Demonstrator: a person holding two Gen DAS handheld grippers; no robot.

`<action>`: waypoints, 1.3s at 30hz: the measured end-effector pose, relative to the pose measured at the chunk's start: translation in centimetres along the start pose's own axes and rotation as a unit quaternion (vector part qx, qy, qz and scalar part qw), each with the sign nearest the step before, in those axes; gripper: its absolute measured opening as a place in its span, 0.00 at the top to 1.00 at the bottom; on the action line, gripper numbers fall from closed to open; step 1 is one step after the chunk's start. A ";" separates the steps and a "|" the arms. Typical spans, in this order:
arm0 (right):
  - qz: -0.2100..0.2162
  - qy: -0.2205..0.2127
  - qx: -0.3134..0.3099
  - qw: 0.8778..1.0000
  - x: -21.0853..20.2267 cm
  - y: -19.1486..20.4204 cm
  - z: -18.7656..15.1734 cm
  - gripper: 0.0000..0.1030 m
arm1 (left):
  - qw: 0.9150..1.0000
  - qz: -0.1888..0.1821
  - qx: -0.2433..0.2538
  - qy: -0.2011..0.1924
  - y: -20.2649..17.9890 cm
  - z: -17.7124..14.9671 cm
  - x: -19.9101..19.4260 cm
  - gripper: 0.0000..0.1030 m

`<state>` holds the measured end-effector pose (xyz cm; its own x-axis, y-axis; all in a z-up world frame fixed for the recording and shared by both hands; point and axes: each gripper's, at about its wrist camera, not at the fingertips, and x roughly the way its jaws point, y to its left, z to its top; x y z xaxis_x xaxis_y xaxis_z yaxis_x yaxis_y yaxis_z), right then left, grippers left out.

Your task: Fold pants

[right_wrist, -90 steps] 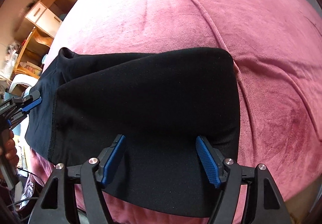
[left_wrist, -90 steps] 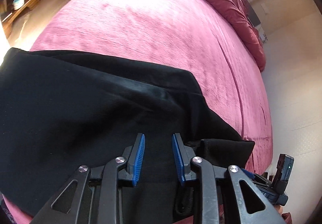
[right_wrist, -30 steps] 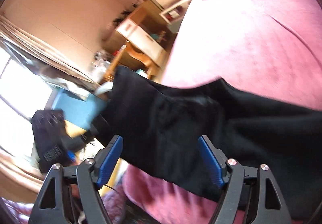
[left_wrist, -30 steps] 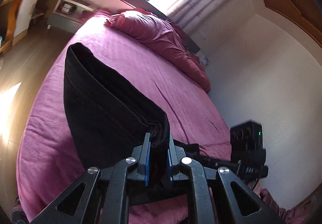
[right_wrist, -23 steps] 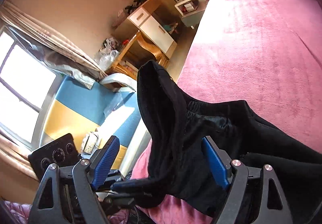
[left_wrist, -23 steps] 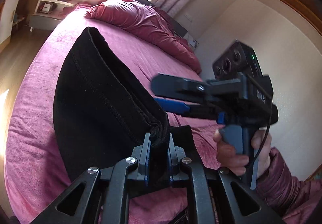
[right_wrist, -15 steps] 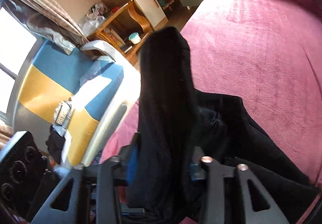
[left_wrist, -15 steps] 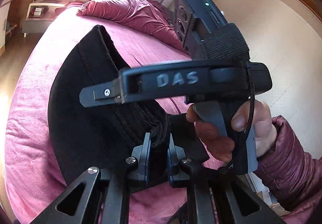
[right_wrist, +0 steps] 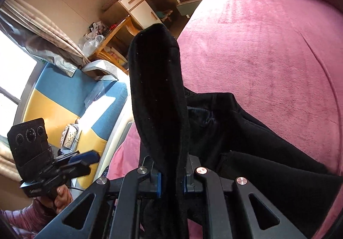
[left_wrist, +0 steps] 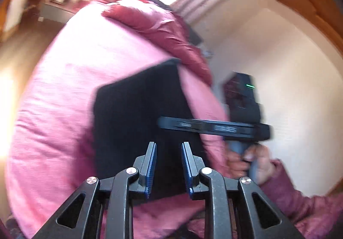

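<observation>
The black pants (left_wrist: pixel 139 114) hang folded above the pink bed (left_wrist: pixel 64 88). My left gripper (left_wrist: pixel 168 167) is open and empty, its blue pads (left_wrist: pixel 151 166) just clear of the cloth. My right gripper (right_wrist: pixel 171 179) is shut on the pants (right_wrist: pixel 158 88); a thick fold stands up between its fingers and the rest trails right onto the bed (right_wrist: pixel 268 46). The right gripper also shows in the left wrist view (left_wrist: pixel 214 127), held beside the pants. The left gripper shows in the right wrist view (right_wrist: pixel 84 160) at lower left.
A dark red duvet (left_wrist: pixel 163 28) lies bunched at the head of the bed. A wooden desk and white drawers (right_wrist: pixel 137 7) stand beside the bed. A blue and yellow mat (right_wrist: pixel 70 106) lies on the floor at left. A cream wall (left_wrist: pixel 289 67) is to the right.
My left gripper has let go of the pants and drawn back. My right gripper has closed on the folded edge and holds it alone.
</observation>
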<state>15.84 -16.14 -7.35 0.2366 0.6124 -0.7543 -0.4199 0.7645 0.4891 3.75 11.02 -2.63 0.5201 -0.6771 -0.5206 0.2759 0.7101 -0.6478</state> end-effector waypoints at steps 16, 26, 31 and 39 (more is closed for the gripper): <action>-0.018 -0.062 0.069 0.995 -5.4 -3.6 -4.1 0.87 | 0.965 0.249 0.064 0.047 0.1 -2.1 4.9 0.73; -0.018 -0.079 0.085 0.993 -6.9 -4.3 -4.6 0.87 | 0.963 0.249 0.075 0.066 -1.1 -3.0 6.4 0.72; -0.019 -0.089 0.087 0.992 -7.9 -4.5 -4.7 0.87 | 0.962 0.249 0.086 0.071 -1.6 -3.0 6.8 0.72; -0.010 -0.117 0.128 0.985 -10.5 -7.3 -5.7 0.87 | 0.975 0.200 0.061 0.073 -1.3 -1.7 7.4 0.72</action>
<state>11.42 -29.31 -5.48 0.4499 0.6041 -0.6578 -0.1862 0.7838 0.5925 5.87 4.77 -6.60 0.4881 -0.3547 -0.7975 0.1721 0.9349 -0.3105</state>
